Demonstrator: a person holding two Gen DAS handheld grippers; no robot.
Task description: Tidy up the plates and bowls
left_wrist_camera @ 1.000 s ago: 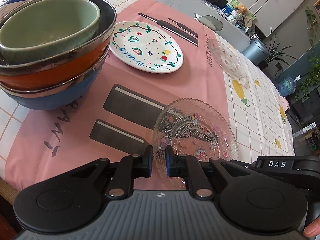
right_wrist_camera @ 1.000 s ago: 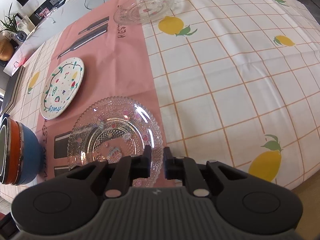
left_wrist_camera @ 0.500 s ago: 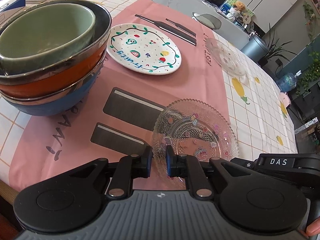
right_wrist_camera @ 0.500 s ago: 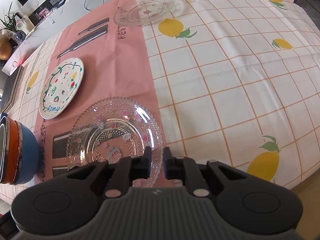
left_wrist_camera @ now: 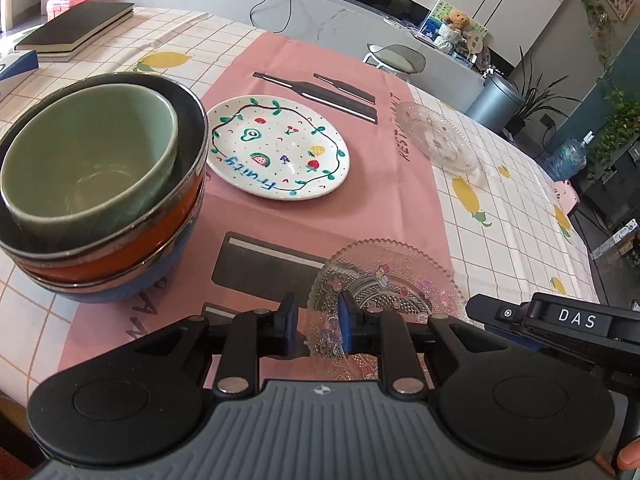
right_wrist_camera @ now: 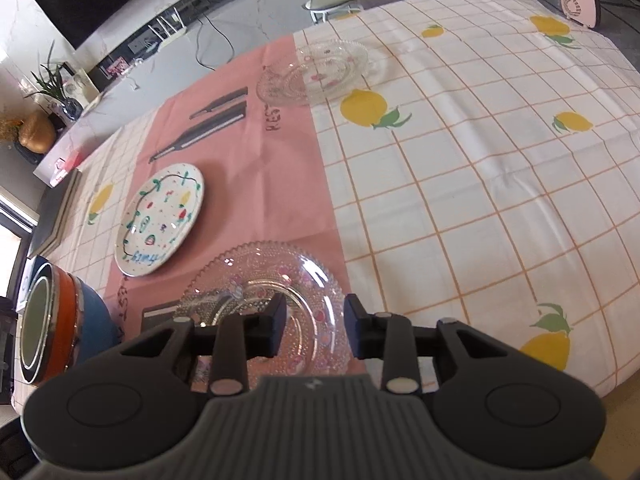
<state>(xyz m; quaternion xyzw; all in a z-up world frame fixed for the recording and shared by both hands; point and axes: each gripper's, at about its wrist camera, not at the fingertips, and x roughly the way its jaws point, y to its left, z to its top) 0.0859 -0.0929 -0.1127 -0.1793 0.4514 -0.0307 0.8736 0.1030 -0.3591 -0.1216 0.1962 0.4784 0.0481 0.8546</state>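
A clear glass plate with cartoon prints (left_wrist_camera: pixel 394 280) (right_wrist_camera: pixel 260 292) lies on the pink cloth near the table's front edge. My left gripper (left_wrist_camera: pixel 316 316) is over its near left rim, jaws opening, with the rim showing between the pads. My right gripper (right_wrist_camera: pixel 314 316) is over its near right rim, jaws opening and wider apart, and not pressing the plate. Three bowls stand nested (left_wrist_camera: pixel 96 184) (right_wrist_camera: pixel 60 332) at the left: green in orange in blue. A white fruit-painted plate (left_wrist_camera: pixel 278 148) (right_wrist_camera: pixel 160 220) lies behind. A second glass plate (left_wrist_camera: pixel 440 136) (right_wrist_camera: pixel 320 70) is farther back.
Dark books (left_wrist_camera: pixel 76 32) lie at the table's far left corner. A pink pig-shaped item (right_wrist_camera: pixel 578 4) stands at the far right corner. A grey chair (left_wrist_camera: pixel 394 56) and a bin (left_wrist_camera: pixel 496 100) are beyond the table. The checked lemon cloth (right_wrist_camera: pixel 480 200) spreads right.
Both grippers' jaws have parted from nearly shut, the right more than the left. The glass plate stays where it was on the pink cloth. Both hands have hardly shifted.
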